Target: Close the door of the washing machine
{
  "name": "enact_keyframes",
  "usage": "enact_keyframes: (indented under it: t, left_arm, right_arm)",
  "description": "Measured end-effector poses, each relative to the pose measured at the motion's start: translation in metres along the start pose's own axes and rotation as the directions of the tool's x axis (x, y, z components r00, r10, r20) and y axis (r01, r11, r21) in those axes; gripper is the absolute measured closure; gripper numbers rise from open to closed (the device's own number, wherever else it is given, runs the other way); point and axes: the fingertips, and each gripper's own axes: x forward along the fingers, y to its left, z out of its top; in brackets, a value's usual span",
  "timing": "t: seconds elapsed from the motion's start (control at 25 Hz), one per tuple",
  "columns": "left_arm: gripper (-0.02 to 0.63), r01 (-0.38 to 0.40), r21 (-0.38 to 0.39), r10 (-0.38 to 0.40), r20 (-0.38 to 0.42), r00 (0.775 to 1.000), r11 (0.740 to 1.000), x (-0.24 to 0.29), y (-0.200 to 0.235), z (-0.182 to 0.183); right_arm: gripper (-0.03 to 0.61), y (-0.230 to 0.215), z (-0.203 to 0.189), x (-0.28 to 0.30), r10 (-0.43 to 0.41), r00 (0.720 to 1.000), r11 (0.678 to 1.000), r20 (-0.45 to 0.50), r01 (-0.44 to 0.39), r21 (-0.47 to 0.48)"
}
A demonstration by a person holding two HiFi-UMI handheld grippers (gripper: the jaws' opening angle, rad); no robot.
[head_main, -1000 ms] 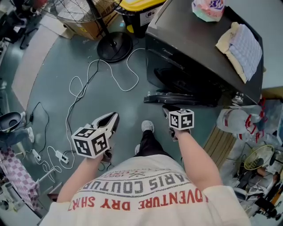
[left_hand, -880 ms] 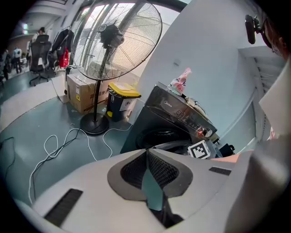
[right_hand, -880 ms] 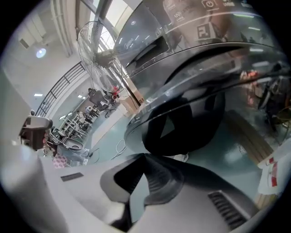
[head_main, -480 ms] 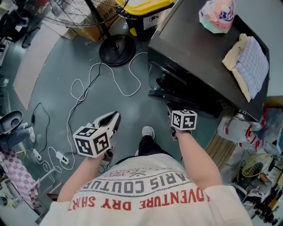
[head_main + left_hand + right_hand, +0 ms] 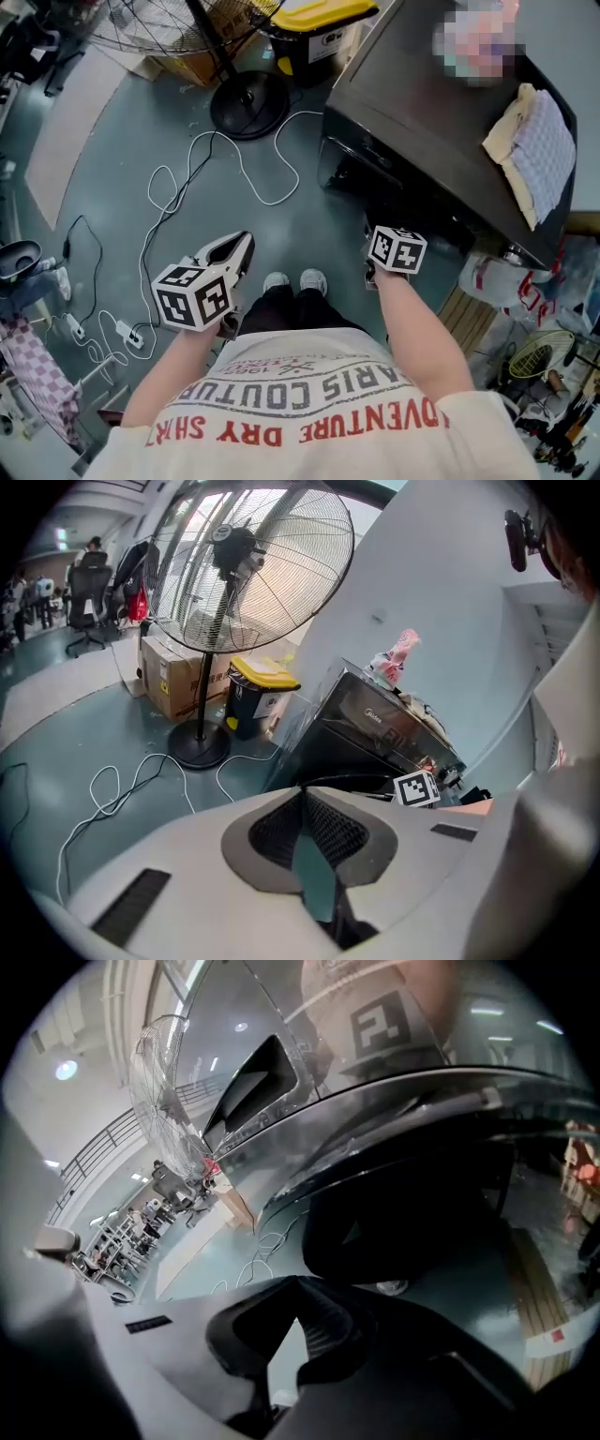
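The dark grey washing machine (image 5: 441,122) stands at the upper right of the head view, and it also shows in the left gripper view (image 5: 375,728). Its door (image 5: 361,183) lies nearly flat against the front. My right gripper (image 5: 372,230) is shut and empty, right at the door. In the right gripper view the glossy door (image 5: 403,1213) fills the space just past the shut jaws of the right gripper (image 5: 298,1283) and mirrors the marker cube. My left gripper (image 5: 234,253) hangs over the bare floor, well left of the machine. In its own view the left gripper (image 5: 303,794) is shut on nothing.
A pedestal fan (image 5: 253,564) stands on its round base (image 5: 248,101) left of the machine. White cables (image 5: 197,178) loop over the floor. A yellow-lidded bin (image 5: 305,23) and a cardboard box (image 5: 173,682) sit behind. A folded cloth (image 5: 534,141) lies on the machine. The person's feet (image 5: 295,281) are between the grippers.
The door has swung in from sticking out to nearly against the machine, with the right gripper following it. A second foot has stepped up beside the first.
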Motion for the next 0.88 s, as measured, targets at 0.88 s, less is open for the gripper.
enact_keyframes:
  t: [0.88]
  left_arm:
    - [0.574, 0.154, 0.21, -0.124, -0.148, 0.981, 0.965, 0.016, 0.05, 0.074]
  right_arm:
    - [0.558, -0.022, 0.013, -0.002, -0.219, 0.97, 0.906, 0.106, 0.161, 0.391]
